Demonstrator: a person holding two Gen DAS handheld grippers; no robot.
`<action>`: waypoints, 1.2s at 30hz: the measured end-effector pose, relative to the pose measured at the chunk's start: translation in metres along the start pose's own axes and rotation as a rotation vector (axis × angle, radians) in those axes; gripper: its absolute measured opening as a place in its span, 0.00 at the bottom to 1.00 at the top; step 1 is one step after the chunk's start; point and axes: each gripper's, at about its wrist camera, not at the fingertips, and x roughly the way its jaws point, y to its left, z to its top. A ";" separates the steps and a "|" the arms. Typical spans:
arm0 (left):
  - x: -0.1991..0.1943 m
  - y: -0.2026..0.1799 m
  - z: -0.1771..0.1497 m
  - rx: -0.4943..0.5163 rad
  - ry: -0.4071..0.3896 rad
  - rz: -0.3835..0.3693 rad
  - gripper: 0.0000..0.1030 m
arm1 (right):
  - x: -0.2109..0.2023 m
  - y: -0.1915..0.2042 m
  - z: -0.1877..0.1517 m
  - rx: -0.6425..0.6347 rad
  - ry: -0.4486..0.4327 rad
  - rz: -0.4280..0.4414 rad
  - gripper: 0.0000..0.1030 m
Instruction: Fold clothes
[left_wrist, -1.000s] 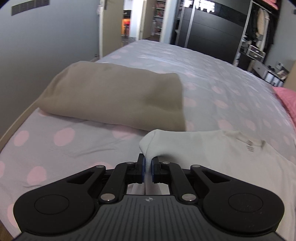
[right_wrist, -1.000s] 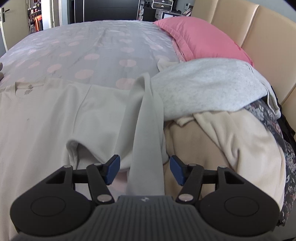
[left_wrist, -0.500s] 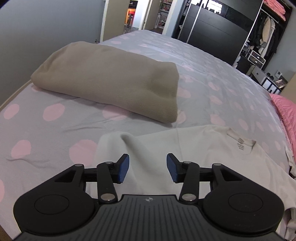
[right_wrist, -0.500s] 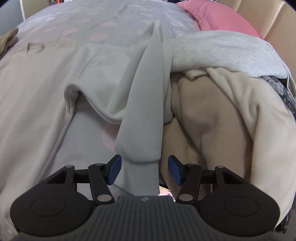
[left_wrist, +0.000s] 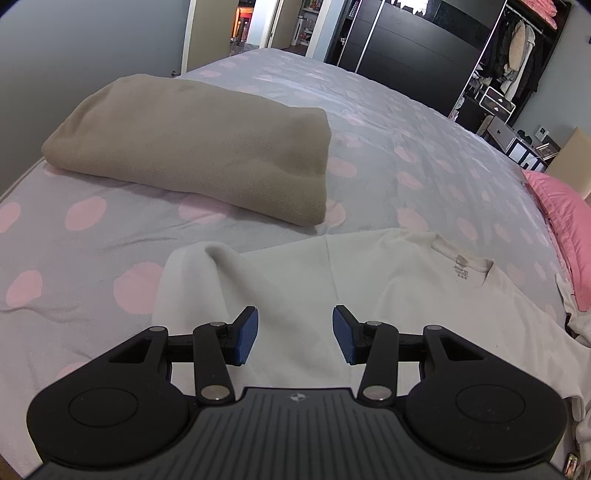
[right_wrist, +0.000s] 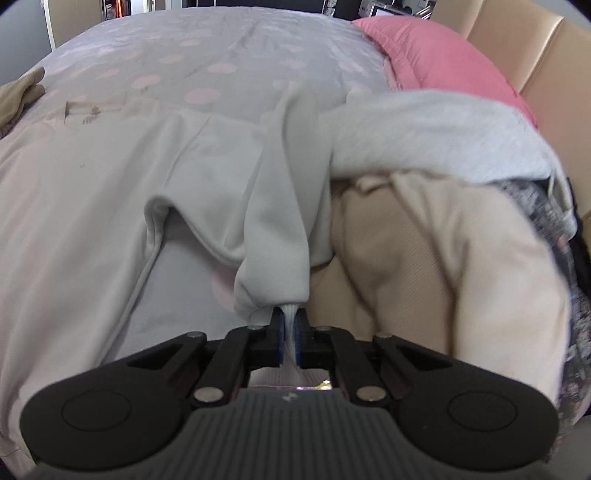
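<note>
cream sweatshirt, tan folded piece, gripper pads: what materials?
Cream sweatshirt: soft matte knit, likely cotton fleece; ribbed cuff in the right gripper.
Tan folded garment: fuzzy matte nap, probably fleece.
Pads: blue, finely ridged, rubber-like.

From my left cam the bedspread (left_wrist: 388, 122) is grey with pale pink dots, and the folded sweater (left_wrist: 199, 147) on it is khaki-brown. My sweatshirt (left_wrist: 295, 280) reads off-white. Blue pads (left_wrist: 245, 341) on black grippers. Right cam: pink pillow (right_wrist: 436, 55), heather-grey top (right_wrist: 436, 136), beige ribbed knit (right_wrist: 424, 251), dark floral fabric (right_wrist: 550, 206), tan headboard (right_wrist: 554, 74).
</note>
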 end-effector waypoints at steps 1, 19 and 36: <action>0.000 -0.002 0.000 0.003 -0.002 -0.006 0.41 | -0.010 -0.003 0.007 -0.010 -0.005 -0.026 0.05; 0.020 -0.011 -0.004 0.038 0.039 0.038 0.42 | -0.051 -0.146 0.116 0.121 0.023 -0.460 0.04; 0.039 -0.007 -0.018 0.123 0.136 0.074 0.49 | -0.004 -0.122 0.091 0.123 -0.148 -0.607 0.39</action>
